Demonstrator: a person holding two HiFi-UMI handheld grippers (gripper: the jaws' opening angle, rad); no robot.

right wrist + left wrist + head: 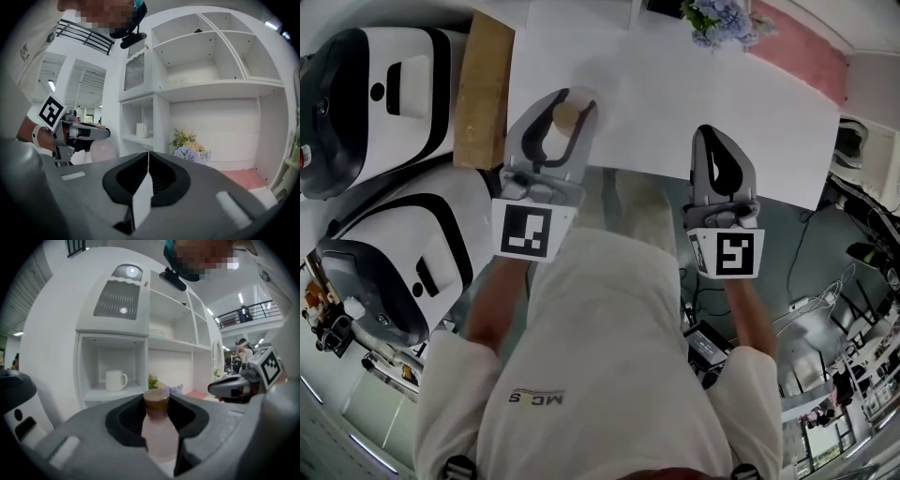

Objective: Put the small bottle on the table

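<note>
My left gripper (570,101) is shut on a small pale pink bottle (555,133) with a brown cap. It holds the bottle over the near left part of the white table (675,103). In the left gripper view the bottle (158,427) stands upright between the dark pads, its cap at the jaw tips. The right gripper view shows the bottle (103,150) from the side, hanging in the left gripper (89,133). My right gripper (708,133) hovers over the table's near edge to the right, shut, with nothing between its jaws (148,154).
A white shelf unit stands behind the table, with a white mug (115,380) in a low compartment. Blue flowers (722,19) and a pink mat (797,47) lie at the table's far side. A wooden board (483,89) and two white machines (384,94) flank the left.
</note>
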